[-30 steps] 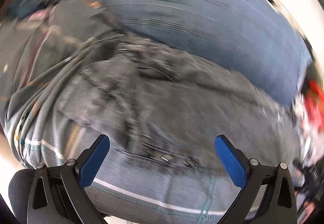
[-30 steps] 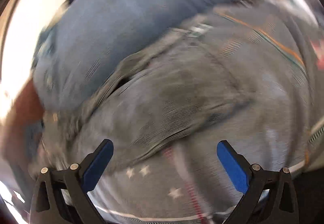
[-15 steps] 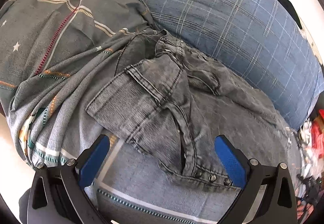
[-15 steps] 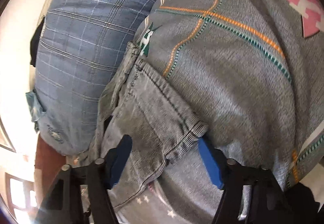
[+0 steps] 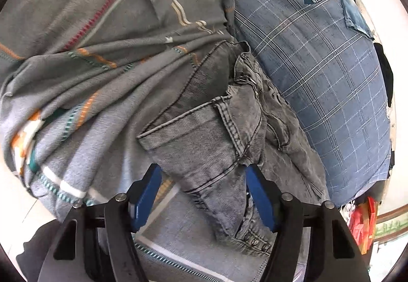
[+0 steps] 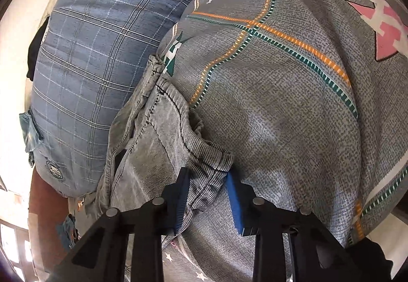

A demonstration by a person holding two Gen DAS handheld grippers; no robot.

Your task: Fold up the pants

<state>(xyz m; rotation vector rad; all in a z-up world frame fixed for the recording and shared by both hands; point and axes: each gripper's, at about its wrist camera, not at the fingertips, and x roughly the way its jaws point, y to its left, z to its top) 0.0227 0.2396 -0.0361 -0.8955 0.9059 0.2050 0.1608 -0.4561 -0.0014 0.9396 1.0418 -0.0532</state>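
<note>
Grey denim pants [image 5: 216, 134] lie crumpled on a grey patterned blanket [image 5: 102, 52], against a blue plaid pillow [image 5: 318, 65]. My left gripper [image 5: 204, 195] straddles a folded part of the pants near the button fly. Its jaws are closing, the cloth lies between the blue pads, and the left pad still stands just off the cloth's edge. In the right wrist view the pants [image 6: 153, 134] run along the pillow [image 6: 89, 52]. My right gripper [image 6: 207, 195] is closing, and its pads pinch a bunched hem edge.
The blanket [image 6: 280, 103] humps up to the right of the pants. A blue denim scrap [image 6: 28, 129] hangs at the pillow's far end, beside brown wood [image 6: 43, 205]. Red items [image 5: 362, 218] lie beyond the pillow at the lower right.
Both grippers came down onto the pants and narrowed from wide open. The right one now bunches the hem between its pads. The left slid closer over the folded waist part and rolled.
</note>
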